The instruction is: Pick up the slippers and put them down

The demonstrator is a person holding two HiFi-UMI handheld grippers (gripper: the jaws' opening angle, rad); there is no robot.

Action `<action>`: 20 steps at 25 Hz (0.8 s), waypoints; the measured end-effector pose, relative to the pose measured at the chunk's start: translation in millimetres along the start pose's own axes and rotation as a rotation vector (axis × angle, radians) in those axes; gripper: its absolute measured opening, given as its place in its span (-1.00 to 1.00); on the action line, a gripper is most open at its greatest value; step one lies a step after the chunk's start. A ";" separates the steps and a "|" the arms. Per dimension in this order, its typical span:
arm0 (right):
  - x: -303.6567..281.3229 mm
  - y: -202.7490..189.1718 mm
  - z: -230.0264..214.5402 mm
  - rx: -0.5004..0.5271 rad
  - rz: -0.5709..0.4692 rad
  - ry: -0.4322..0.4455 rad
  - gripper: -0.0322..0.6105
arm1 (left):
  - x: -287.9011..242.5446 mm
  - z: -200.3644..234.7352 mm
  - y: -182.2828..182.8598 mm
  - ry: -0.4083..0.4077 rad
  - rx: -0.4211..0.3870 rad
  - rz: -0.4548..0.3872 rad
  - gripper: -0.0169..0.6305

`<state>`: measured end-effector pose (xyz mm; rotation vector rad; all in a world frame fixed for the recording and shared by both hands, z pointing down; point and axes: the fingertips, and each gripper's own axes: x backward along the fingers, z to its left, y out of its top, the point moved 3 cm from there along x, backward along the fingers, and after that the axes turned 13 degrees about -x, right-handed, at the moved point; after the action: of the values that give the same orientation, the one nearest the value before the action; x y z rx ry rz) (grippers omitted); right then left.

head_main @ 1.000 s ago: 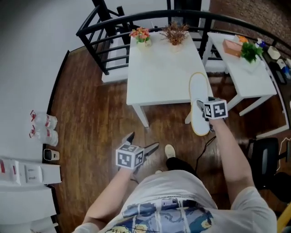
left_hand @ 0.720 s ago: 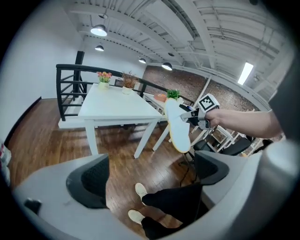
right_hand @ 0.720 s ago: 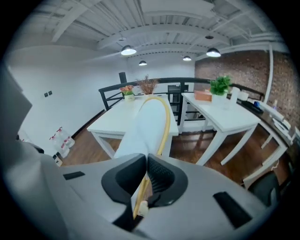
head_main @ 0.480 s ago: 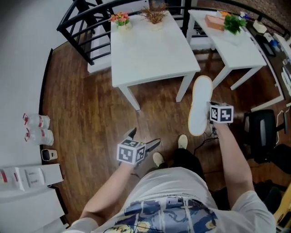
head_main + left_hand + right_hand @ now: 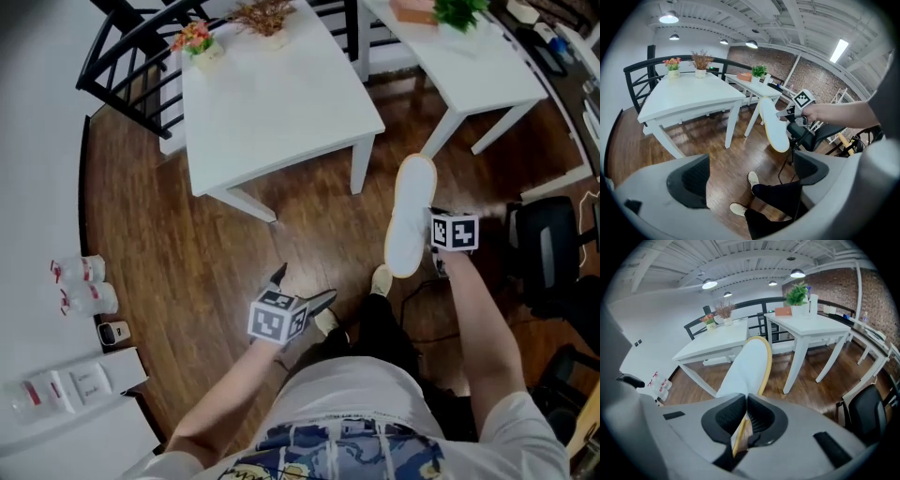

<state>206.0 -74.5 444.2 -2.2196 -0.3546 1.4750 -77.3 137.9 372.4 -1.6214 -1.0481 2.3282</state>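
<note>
Both arms reach forward and tip downward. The left gripper sits near, on the left, with its jaws wide apart and nothing between them. The right gripper is a bit farther out on the right, jaws pinched tight on the edge of a slipper. The bare right forearm runs pretty much straight.

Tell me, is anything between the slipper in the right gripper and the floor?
Nothing visible does. The slipper, clamped in the shut jaws of the right gripper, is over bare wooden floor; the person's shoe and a table leg are beside it.
</note>
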 end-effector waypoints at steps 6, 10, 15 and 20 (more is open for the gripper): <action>-115.0 -26.4 -72.6 -0.038 0.105 0.024 -0.81 | -100.8 -16.1 2.1 -0.019 -0.036 0.100 0.78; -221.8 -56.3 -124.9 -0.056 0.158 0.018 -0.81 | -188.9 -21.0 -19.3 -0.053 -0.046 0.163 0.78; -371.8 -115.8 -192.3 -0.090 0.185 0.036 -0.81 | -312.7 -21.5 -66.0 -0.108 -0.049 0.177 0.78; -502.3 -197.8 -248.6 -0.152 0.220 0.046 -0.81 | -420.7 4.4 -119.5 -0.104 -0.075 0.158 0.79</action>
<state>242.3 -183.3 1027.3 -2.4756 -0.2196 1.5500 62.2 32.4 773.2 -1.6835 -1.0754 2.5287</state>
